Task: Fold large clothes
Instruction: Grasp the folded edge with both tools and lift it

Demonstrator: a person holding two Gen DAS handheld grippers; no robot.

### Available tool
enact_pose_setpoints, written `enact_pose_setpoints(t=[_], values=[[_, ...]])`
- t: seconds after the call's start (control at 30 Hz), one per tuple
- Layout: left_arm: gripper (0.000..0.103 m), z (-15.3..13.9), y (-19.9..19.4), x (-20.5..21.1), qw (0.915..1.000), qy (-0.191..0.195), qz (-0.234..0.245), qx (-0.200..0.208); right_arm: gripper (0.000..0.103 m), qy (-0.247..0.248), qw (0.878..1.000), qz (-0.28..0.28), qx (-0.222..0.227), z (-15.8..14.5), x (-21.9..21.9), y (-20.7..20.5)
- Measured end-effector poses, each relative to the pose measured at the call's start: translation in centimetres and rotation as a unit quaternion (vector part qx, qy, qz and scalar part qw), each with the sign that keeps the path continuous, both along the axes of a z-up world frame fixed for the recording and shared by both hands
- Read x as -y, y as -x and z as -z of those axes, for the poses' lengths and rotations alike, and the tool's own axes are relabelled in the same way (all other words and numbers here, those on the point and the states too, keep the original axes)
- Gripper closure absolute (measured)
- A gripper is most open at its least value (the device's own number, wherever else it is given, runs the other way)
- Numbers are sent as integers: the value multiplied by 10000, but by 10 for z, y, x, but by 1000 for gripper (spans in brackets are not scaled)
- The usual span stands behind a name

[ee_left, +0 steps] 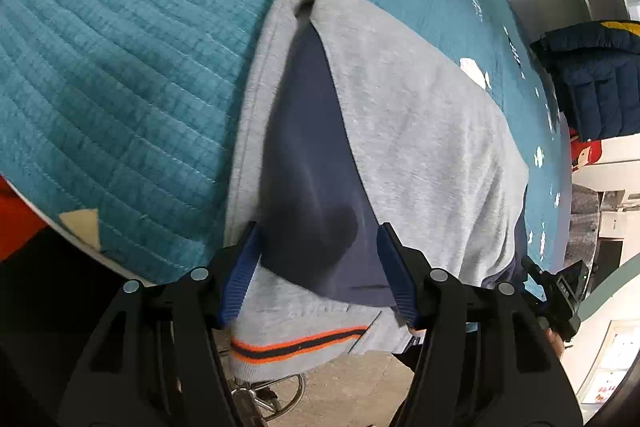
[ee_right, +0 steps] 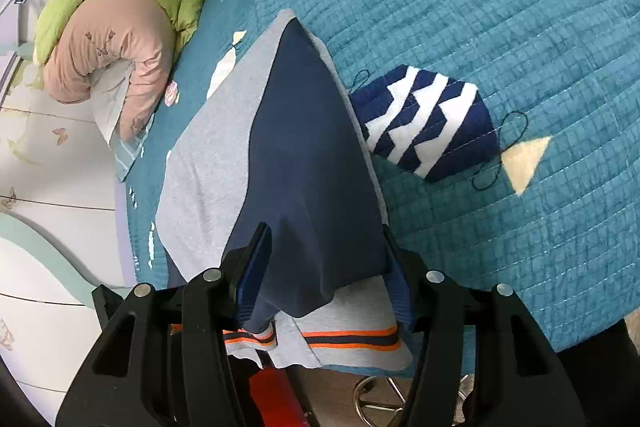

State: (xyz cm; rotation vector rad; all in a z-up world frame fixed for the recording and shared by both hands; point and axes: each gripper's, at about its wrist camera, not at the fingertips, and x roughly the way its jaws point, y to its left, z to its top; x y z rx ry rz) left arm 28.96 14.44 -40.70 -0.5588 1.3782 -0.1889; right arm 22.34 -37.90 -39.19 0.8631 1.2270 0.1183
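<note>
The sweater (ee_left: 420,131) lies on the quilt (ee_left: 120,87), its grey-and-navy body stretching away from both tongs and its striped hem (ee_left: 296,345) hanging over the near edge of the bed, directly under the tips. The left tongs (ee_left: 320,267) stand spread, with the navy panel lying between the fingers and nothing pinched; the right tongs (ee_right: 324,267) are likewise spread over the same near end of the cloth. To do this step well, it seems best to close each pair on all layers at the hem, level with each other, then lift evenly so the fold line stays straight. Open quilt lies ahead and to the outer side of each pair. A rolled pink-and-green duvet (ee_right: 112,39) sits far ahead of the right tongs on their left; a striped patch (ee_right: 428,123) on their right is only sewn into the quilt.
</note>
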Motion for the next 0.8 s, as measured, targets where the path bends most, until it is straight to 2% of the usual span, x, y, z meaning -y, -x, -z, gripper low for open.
enact_pose_setpoints(t=[0.03, 0.07, 0.13, 0.2, 0.27, 0.33, 0.4, 0.5, 0.57, 0.67, 0.8], values=[[57, 0, -1, 3, 10000, -55, 63, 24, 59, 15, 10000, -16, -4, 1, -1, -1], [61, 3, -2, 6, 9998, -175, 99, 9, 62, -21, 10000, -34, -22, 3, -1, -1], [83, 6, 1, 6, 9997, -236, 100, 21, 91, -38, 10000, -68, 7, 4, -5, -2], [88, 1, 5, 4, 9997, -160, 138, 148, 95, 139, 9997, -156, 128, -2, -9, -3], [89, -9, 10, 1, 9992, -91, 216, 310, 96, 311, 9987, -282, 282, -13, -14, -4], [95, -25, 15, -2, 9984, -68, 330, 459, 96, 321, 9978, -354, 465, -29, -17, -4], [95, -44, 22, -7, 9971, -39, 425, 633, 96, 309, 9969, -446, 567, -41, -18, -2], [95, -59, 30, -11, 9971, 23, 480, 584, 96, 408, 9953, -657, 581, -55, -21, 6], [95, -63, 37, -13, 9969, -73, 546, 562, 96, 495, 9946, -774, 475, -54, -22, 13], [95, -51, 48, -13, 9977, -141, 563, 341, 96, 664, 9943, -812, 188, -38, -19, 20], [93, -9, 55, -11, 9987, -225, 423, -162, 93, 983, 9915, -813, -271, 0, -19, 25]])
